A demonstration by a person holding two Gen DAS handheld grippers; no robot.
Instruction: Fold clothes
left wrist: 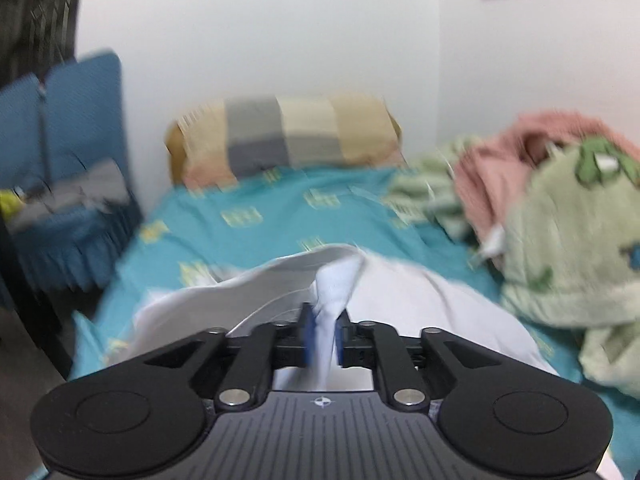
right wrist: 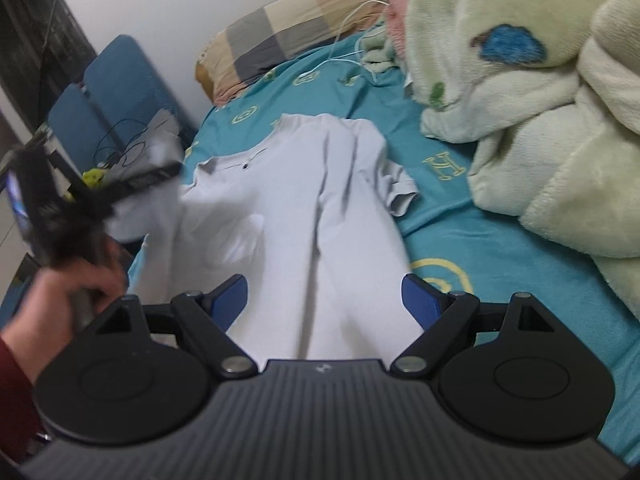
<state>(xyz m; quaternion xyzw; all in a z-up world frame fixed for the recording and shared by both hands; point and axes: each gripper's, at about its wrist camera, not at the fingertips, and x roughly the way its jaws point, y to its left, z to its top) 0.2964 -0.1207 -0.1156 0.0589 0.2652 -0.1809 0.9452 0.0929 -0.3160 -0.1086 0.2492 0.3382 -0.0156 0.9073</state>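
a pale lavender-white short-sleeved polo shirt (right wrist: 288, 216) lies front up on a bed covered with a turquoise sheet (right wrist: 500, 240) printed with yellow emblems. in the right wrist view the shirt's long axis runs straight away from the camera, with the collar and dark button at the far end pointing toward the checked beige-and-grey pillow (right wrist: 288, 28) at the head of the bed, and the hem end nearest the gripper. one sleeve spreads to the right, lying flat on the sheet; a long crease runs down the middle of the body. the right gripper (right wrist: 324, 300) hovers over the hem end with its blue-padded fingers (right wrist: 420, 300) spread wide and nothing between them. at the left of that view a hand (right wrist: 60, 300) holds the left gripper (right wrist: 120, 188), which is blurred, beside the shirt's left side, where the fabric is lifted. in the left wrist view the left gripper's blue pads (left wrist: 308, 328) are pressed together on a bunched fold of the white shirt cloth, which rises from the pinch and drapes to either side. a fluffy pale green blanket (right wrist: 540, 100) with coloured patches is heaped along the right of the bed, with a pink blanket (left wrist: 520, 148) beside it. a white cable (right wrist: 352, 36) trails across the sheet near the pillow. a blue upholstered chair (right wrist: 120, 80) stands to the left of the bed.
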